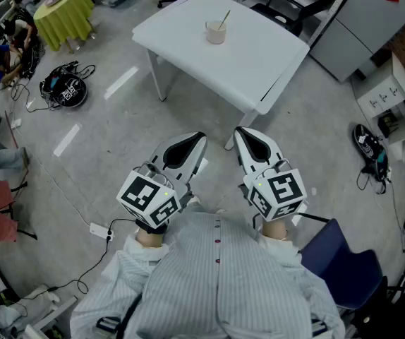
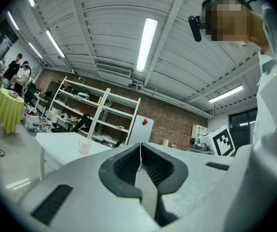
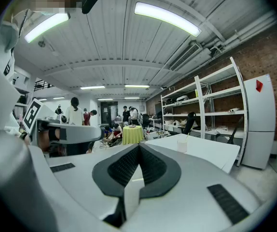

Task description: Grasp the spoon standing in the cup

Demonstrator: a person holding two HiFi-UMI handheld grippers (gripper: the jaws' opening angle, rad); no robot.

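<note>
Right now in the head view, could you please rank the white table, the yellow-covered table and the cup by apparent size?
1. white table
2. yellow-covered table, though it stands farther away
3. cup, clearly smallest

White table (image 1: 259,62) and yellow-draped table (image 1: 65,13) on grey floor (image 1: 104,119).

1 cup (image 1: 216,33), 1 spoon (image 1: 225,18), 1 tbl (image 1: 259,56)

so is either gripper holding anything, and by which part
Nothing is held. The left gripper and right gripper are shut and empty; the spoon stands in the cup, far from both.
</note>
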